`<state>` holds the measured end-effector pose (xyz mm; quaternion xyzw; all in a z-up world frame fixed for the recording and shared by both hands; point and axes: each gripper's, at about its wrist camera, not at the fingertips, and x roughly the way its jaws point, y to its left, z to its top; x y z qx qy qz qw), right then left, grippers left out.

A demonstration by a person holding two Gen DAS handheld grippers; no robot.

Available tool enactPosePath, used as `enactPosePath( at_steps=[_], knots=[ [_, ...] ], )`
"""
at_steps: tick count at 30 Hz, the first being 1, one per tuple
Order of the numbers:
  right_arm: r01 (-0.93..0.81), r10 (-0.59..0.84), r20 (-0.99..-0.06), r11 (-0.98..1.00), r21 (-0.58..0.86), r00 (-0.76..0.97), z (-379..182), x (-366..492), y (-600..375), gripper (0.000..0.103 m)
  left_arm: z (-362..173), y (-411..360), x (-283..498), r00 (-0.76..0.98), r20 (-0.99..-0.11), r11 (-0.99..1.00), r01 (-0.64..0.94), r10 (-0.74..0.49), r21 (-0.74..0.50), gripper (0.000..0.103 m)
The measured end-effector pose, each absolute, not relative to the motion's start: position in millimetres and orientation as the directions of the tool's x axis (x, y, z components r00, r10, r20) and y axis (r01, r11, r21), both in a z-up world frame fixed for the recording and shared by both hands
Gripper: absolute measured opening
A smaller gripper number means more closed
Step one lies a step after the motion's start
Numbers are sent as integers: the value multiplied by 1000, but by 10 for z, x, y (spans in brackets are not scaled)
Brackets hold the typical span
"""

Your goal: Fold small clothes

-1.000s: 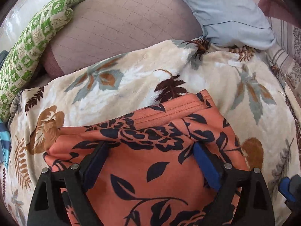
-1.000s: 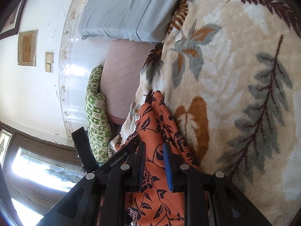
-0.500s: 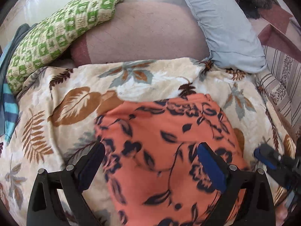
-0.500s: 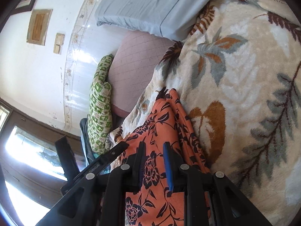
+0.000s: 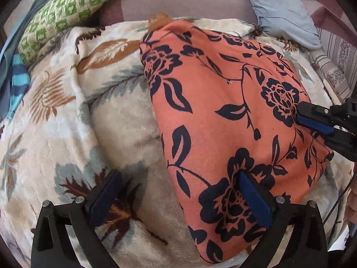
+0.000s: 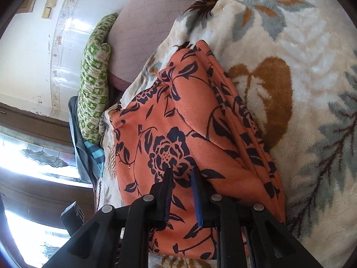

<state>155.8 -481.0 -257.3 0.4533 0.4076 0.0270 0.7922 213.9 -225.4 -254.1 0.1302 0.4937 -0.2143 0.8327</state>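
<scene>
Two grippers work one orange floral garment, which lies folded on the leaf-print blanket. Nearest, at six o'clock in the left wrist view, the left gripper has just been opening; its fingers stand spread wide, one pad over the blanket, the other over the cloth's near corner, pinching nothing. At three o'clock the right gripper pinches the garment's side edge, fingers nearly together with cloth between them. Farther, at eleven o'clock, sits a green patterned cushion. Risk: if the right gripper drags while clamped, the loose layers could slide and undo the fold.
</scene>
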Motion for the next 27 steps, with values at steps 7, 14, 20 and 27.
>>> enactPosePath(
  at_steps=[7, 14, 20, 27],
  knots=[
    [257, 368, -607, 665, 701, 704, -2333, 1615, -4599, 21, -2120, -2128, 1884, 618, -770, 882, 437, -155, 173, 103],
    [262, 384, -620, 665, 700, 684, -2367, 1695, -4416, 21, -1894, -1997, 1770, 684, -716, 879, 419, -140, 229, 103],
    [241, 391, -610, 671, 702, 689, -2353, 1777, -4310, 21, -1850, -1996, 1797, 693, -707, 884, 408, -137, 228, 103],
    [264, 412, -648, 675, 689, 640, -2503, 1881, -4299, 22, -2010, -2102, 1961, 672, -730, 890, 402, -126, 217, 103]
  ],
)
